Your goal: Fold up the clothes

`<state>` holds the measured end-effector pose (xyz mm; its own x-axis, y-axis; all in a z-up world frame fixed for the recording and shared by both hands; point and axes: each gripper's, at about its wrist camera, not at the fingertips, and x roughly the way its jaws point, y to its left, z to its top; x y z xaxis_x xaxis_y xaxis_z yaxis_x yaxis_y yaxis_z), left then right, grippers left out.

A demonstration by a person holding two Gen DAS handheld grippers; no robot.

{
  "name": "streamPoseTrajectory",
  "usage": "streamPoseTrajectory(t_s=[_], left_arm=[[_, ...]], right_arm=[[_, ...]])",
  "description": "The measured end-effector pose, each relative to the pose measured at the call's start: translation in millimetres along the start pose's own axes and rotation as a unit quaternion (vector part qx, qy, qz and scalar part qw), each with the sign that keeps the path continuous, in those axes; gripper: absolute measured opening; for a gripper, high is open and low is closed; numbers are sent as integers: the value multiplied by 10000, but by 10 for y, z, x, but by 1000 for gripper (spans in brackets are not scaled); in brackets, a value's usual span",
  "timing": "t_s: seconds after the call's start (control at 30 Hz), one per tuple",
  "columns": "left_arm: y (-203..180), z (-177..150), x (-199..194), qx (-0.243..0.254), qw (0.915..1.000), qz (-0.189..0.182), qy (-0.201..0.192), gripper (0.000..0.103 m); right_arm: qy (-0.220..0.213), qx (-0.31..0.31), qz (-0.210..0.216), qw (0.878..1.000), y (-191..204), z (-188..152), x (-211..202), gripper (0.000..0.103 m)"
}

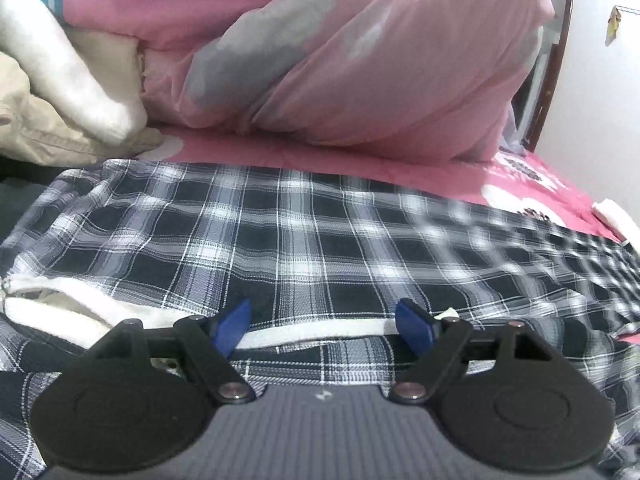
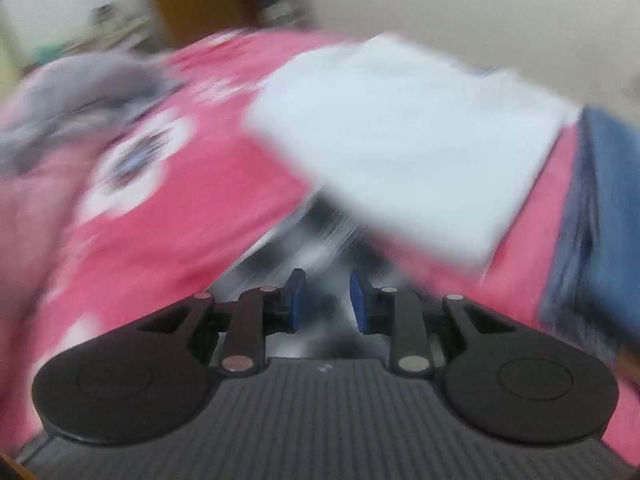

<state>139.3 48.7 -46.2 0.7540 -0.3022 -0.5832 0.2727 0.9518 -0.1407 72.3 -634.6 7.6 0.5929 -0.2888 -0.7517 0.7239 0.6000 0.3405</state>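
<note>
Hovering low, the left gripper (image 1: 322,326) spreads its blue-padded jaws wide over the black-and-white plaid shirt (image 1: 304,232), gripping nothing; a puffy pink duvet (image 1: 360,60) rises at twelve o'clock. In the blurred right view, the right gripper (image 2: 325,300) stands narrow with plaid cloth between its jaws, though a grip cannot be told; a folded white garment (image 2: 408,136) lies at one o'clock on the pink bedsheet (image 2: 192,208).

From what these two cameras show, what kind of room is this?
Most likely a bedroom. A pink bedsheet covers the bed, a bulky pink duvet is heaped on it, and clothes lie around: a plaid shirt, a folded white garment.
</note>
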Motion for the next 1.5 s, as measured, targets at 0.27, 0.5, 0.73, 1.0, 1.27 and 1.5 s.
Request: streamPoseTrajectory(t_s=[0.27, 0.5, 0.73, 1.0, 1.27, 1.5], left_arm=[[-307, -20, -217, 822, 9964, 68, 179, 81], [-300, -184, -329, 874, 9945, 355, 462, 81], [-165, -290, -408, 955, 9943, 262, 384, 82], [-176, -294, -396, 776, 9959, 319, 344, 84], [-185, -272, -391, 694, 9962, 373, 380, 84], [-89, -269, -592, 514, 9971, 381, 421, 84]], right_arm=[[1046, -1665, 2017, 9595, 733, -1143, -1028, 24], [1113, -3434, 2428, 9004, 1857, -2318, -724, 24], [736, -3845, 2158, 8945, 1679, -2660, -1008, 24], [-12, -3323, 1133, 9363, 856, -2165, -805, 25], [-230, -1746, 714, 9818, 124, -1436, -610, 26], [-528, 44, 484, 9974, -599, -1291, -1123, 20]])
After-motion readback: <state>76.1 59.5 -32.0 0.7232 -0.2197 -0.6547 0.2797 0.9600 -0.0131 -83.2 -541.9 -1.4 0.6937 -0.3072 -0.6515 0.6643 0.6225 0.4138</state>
